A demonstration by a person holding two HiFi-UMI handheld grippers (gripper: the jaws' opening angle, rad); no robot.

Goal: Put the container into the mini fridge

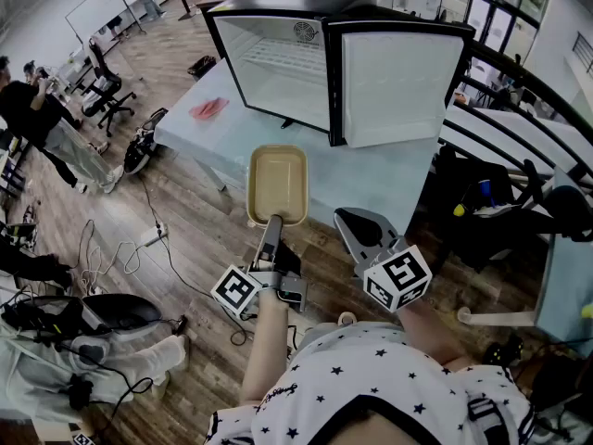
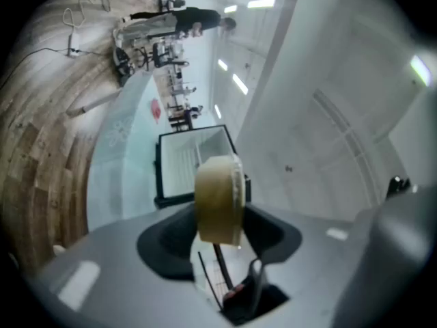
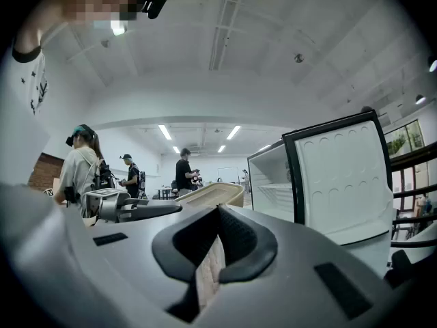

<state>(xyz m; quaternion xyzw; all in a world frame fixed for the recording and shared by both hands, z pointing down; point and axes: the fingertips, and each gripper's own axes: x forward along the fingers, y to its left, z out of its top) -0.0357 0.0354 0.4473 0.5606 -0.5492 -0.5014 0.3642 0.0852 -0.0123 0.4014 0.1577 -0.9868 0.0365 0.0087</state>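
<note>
Left hand-held gripper [image 1: 273,221] clamped on container [image 1: 278,179] rim — mini fridge [image 1: 278,63] open; right hand-held gripper [image 1: 352,221] closed, empty.

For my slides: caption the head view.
Left tongs hold the tan container by its rim before the open mini fridge.

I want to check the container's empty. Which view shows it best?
The head view: it looks down into the container, showing its whole bare inside. The left gripper view shows the container only edge-on; the right gripper view catches just its rim.
</note>
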